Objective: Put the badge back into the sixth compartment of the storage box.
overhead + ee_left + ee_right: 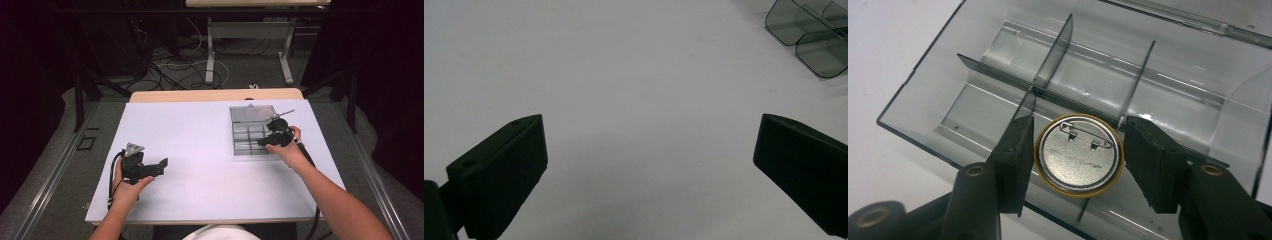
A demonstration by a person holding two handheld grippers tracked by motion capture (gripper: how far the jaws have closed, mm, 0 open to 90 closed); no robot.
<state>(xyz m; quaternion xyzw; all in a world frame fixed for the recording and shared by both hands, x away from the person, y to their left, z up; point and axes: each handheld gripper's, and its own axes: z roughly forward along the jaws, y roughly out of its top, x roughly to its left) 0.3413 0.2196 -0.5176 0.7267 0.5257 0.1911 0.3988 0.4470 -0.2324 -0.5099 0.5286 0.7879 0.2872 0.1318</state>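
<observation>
Right hand-held gripper (pixel 1078 155) is over the clear compartment box (pixel 948 75). A pin badge (pixel 1078 154) sits between its two jaws, back side up, safety pin visible, gold rim. The left jaw appears to touch the rim; a thin gap shows on the right side, so a firm clamp cannot be confirmed. The badge is above the box's near row of compartments, at a divider; whether it rests on the box floor or is lifted cannot be told.

In the high view the right hand-held gripper (pixel 265 142) is at the near right part of the box (pixel 250 131), whose lid stands open on the far side.

Left hand-held gripper (pixel 161 166) is well apart from the box, jaws spread wide, nothing between them, over bare white desk (pixel 200 175). Ahead of it and to its right lies a corner of the box (pixel 809 35).
</observation>
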